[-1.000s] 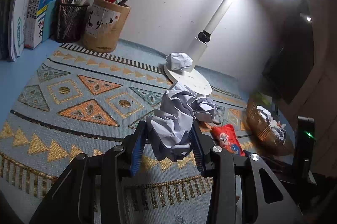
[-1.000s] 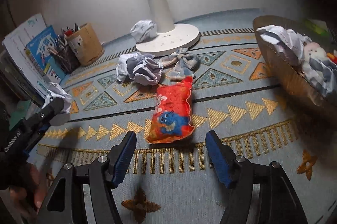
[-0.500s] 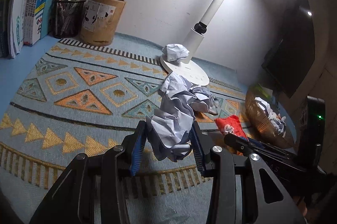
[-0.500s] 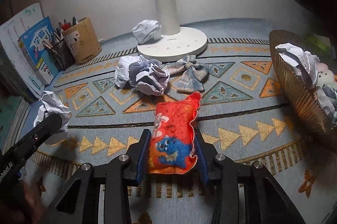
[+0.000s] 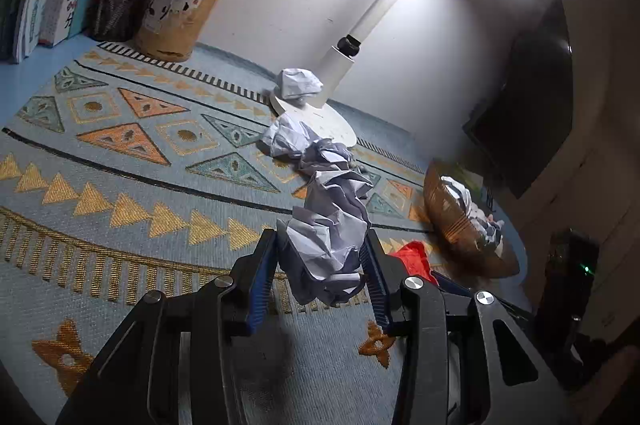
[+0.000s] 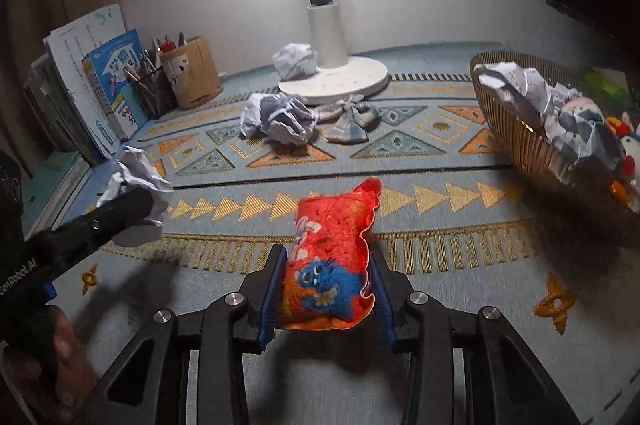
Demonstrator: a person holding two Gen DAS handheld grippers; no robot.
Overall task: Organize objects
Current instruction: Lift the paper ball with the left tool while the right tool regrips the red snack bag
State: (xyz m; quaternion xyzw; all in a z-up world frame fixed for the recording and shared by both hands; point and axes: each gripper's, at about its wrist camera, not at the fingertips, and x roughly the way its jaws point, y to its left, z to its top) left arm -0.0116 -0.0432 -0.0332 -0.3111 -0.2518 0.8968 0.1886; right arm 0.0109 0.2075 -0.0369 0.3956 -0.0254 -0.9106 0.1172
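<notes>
My left gripper [image 5: 324,245] is shut on a crumpled ball of white paper [image 5: 332,225], held above the patterned mat. The right wrist view shows that gripper [image 6: 120,209] at the left with the same paper ball [image 6: 136,169]. My right gripper [image 6: 326,265] is shut on a red snack bag [image 6: 332,245] with a blue cartoon figure; the bag's far end sticks out past the fingertips. A wicker basket [image 6: 508,129] at the right holds crumpled paper and small toys. More crumpled paper [image 6: 280,117] and a plaid bow [image 6: 352,117] lie on the mat.
A white lamp base [image 6: 352,81] stands at the back with a paper ball [image 6: 294,59] resting on it. A brown pen holder [image 6: 196,71], a mesh pen cup [image 5: 118,5] and upright books [image 6: 100,85] fill the back left corner. A person's hand [image 6: 60,365] grips the left tool.
The right gripper went from open around the red snack bag to shut on it. The left gripper carried its paper ball to the right, nearer the basket.
</notes>
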